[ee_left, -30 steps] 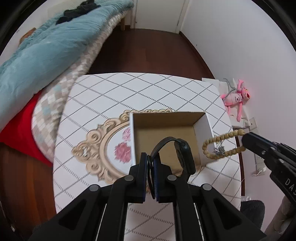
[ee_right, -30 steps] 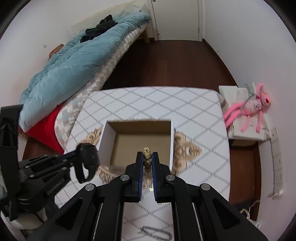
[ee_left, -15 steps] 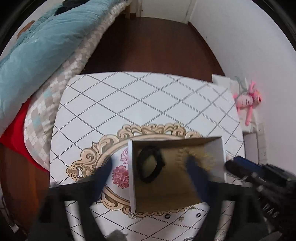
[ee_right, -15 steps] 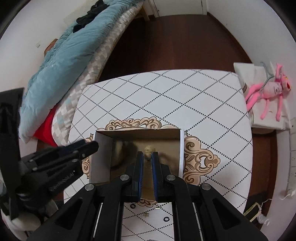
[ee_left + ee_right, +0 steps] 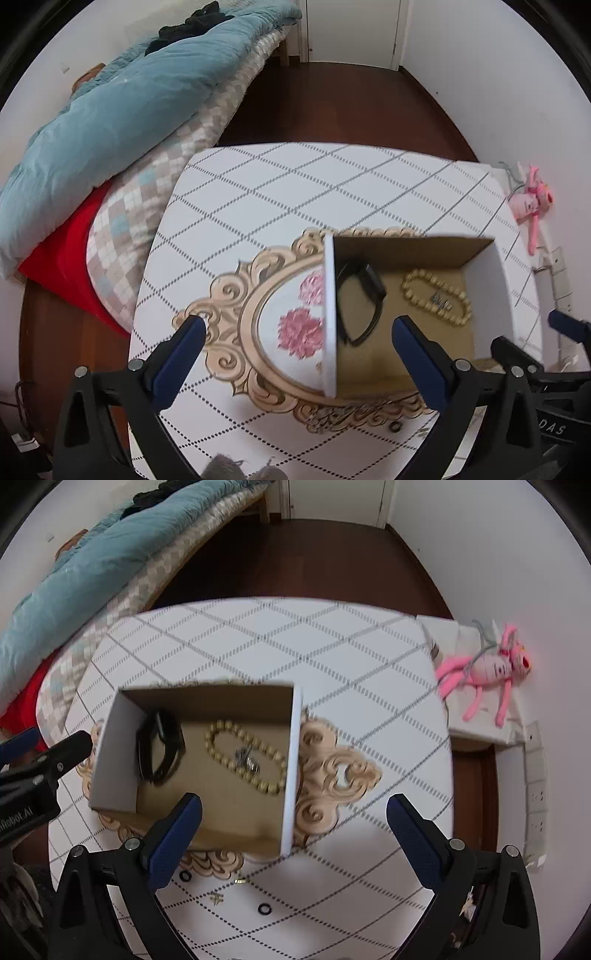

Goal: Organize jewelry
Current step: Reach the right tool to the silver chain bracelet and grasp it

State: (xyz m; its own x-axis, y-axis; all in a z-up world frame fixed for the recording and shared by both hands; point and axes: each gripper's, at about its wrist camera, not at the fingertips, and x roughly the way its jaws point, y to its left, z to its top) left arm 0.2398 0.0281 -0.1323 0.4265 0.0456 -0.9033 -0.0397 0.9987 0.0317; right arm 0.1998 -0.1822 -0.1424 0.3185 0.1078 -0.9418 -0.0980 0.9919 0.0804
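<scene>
An open cardboard box with white outer walls stands on the patterned table. Inside lie a black watch band on the left and a beige bead bracelet with a small silver charm on the right. My left gripper is open and empty above the box's left wall. My right gripper is open and empty above the box's right wall. Small black rings and a small gold piece lie on the table in front of the box.
The table has a white diamond-pattern cloth with a gold ornate motif. A bed with a blue duvet stands to the left. A pink plush toy lies on a low white stand to the right. Dark wood floor lies beyond.
Both grippers opened and pulled back up. The watch band left my left gripper and the bead bracelet left my right gripper; both now lie in the box.
</scene>
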